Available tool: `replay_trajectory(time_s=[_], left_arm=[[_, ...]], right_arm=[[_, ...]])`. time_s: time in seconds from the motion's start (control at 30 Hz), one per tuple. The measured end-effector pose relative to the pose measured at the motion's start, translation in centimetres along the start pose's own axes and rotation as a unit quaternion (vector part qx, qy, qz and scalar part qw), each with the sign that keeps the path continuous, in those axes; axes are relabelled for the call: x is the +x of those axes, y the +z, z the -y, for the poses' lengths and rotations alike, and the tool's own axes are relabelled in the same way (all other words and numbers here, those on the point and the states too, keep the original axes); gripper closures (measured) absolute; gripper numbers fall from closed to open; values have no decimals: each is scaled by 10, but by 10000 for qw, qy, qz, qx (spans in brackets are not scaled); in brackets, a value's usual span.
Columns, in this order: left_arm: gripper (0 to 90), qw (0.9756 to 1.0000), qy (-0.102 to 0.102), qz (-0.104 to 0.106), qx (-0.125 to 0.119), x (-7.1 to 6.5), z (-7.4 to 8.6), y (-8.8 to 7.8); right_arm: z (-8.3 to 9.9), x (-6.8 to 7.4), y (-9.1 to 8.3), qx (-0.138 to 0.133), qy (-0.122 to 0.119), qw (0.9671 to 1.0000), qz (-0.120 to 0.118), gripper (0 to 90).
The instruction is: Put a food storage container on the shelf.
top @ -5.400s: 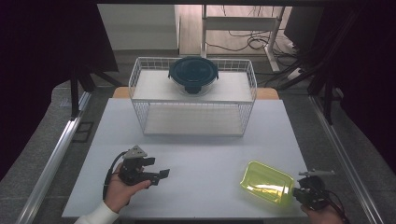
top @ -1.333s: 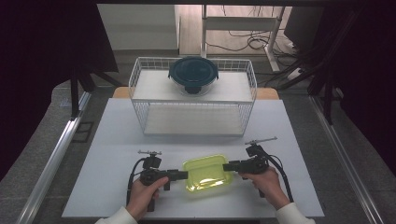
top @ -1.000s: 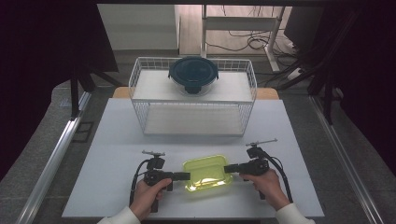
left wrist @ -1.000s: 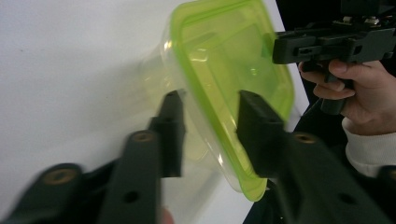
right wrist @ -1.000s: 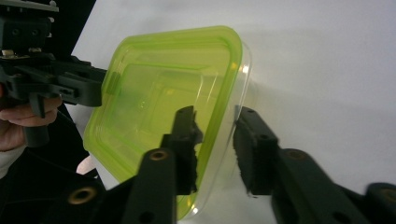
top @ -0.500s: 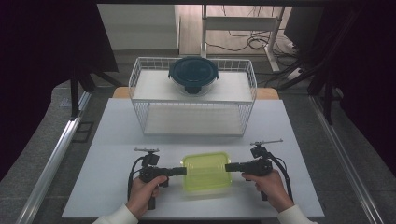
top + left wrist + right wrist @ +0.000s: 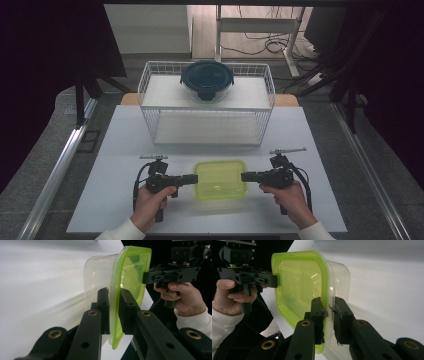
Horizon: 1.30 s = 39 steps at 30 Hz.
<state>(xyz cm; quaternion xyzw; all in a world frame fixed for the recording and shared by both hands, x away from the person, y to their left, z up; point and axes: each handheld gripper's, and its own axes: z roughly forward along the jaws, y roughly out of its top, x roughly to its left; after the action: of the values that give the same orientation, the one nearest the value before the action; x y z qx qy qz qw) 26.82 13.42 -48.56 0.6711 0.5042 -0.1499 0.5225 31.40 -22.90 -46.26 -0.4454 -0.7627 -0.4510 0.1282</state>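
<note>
Grippers [image 7: 190,179] now lifting container [image 7: 220,179] level.

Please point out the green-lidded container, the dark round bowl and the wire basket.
green-lidded container [image 7: 220,179]: high view, middle of its green lid.
dark round bowl [image 7: 206,79]: high view, centre of its dark lid.
wire basket [image 7: 210,128]: high view, front mesh wall.

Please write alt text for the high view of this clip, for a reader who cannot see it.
Two hand-held claws, the left claw and the right claw, grip opposite edges of a lime-lidded clear container above a white table. Behind it stands a white wire basket with a dark round lidded bowl on top.
</note>
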Motion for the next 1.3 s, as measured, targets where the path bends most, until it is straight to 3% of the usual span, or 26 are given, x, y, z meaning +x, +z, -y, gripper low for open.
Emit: replay_trajectory(time_s=[0.17, 0.5, 0.73, 0.97, 1.3], left_arm=[[810, 9995, 284, -95, -110, -10, -6, -10], [811, 9987, 438, -187, -198, -18, -23, -22], [810, 9979, 541, -145, -324, -30, -42, -33], [808, 9952, 857, -196, -420, -48, -61, -41], [808, 9931, 1007, -197, -562, -61, -82, -48]], right_arm=[[-6, 11, -4, -103, -182, 9998, 6, 783], [-24, 32, -11, -337, -529, 9980, 53, 780], [-40, 42, -19, -525, -626, 9966, 58, 781], [-52, 49, -29, -728, -729, 9947, 31, 784], [-72, 60, -40, -932, -894, 9916, 95, 785]])
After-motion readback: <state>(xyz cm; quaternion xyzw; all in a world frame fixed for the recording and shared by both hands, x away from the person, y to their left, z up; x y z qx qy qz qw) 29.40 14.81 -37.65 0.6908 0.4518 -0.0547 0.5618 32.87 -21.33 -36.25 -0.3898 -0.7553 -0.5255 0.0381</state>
